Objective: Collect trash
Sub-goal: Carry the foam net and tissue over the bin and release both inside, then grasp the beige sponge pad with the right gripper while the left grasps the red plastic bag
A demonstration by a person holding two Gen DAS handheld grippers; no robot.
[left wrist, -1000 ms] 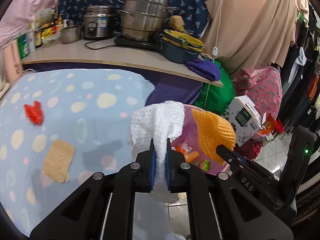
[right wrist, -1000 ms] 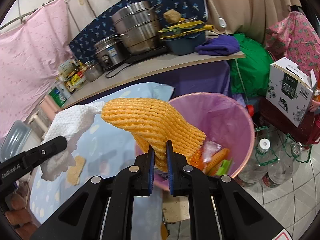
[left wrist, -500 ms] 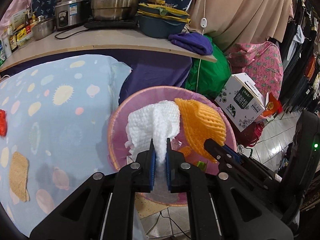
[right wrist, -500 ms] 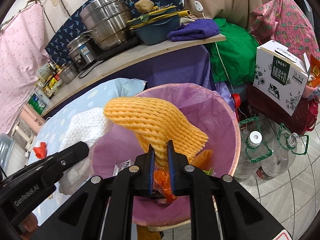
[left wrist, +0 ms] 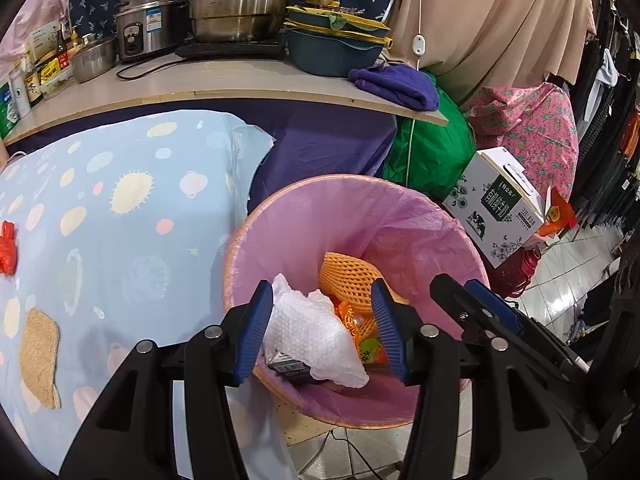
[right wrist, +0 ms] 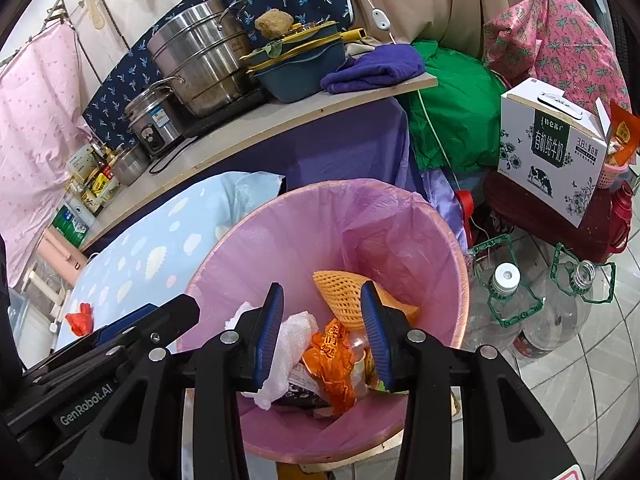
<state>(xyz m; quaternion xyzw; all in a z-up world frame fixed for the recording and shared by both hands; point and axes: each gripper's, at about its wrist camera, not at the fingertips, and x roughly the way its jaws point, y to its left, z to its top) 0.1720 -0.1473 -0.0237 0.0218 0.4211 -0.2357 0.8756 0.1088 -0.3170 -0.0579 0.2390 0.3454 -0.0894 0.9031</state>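
Note:
A waste bin with a pink liner [left wrist: 420,224] [right wrist: 296,236] stands on the floor beside the table. Inside it lie a white foam net [left wrist: 308,328] [right wrist: 292,340], an orange foam net [left wrist: 344,276] [right wrist: 344,292] and other wrappers. My left gripper [left wrist: 324,330] hovers over the bin, its jaws opening, the white net loose below them. My right gripper [right wrist: 320,334] is above the bin too, jaws opening, free of the orange net. On the blue patterned tablecloth [left wrist: 132,216] remain a red scrap [left wrist: 7,246] [right wrist: 80,318] and a tan fibrous pad [left wrist: 40,356].
A shelf [left wrist: 224,80] behind holds steel pots, a rice cooker, stacked bowls and a purple cloth. Right of the bin are a green bag [left wrist: 436,152], a white milk carton box [right wrist: 552,148] and large plastic water bottles [right wrist: 508,304] on tiled floor.
Both grippers moved from over the table to above the bin, then opened. The white net and the orange net dropped out of the jaws into the bin.

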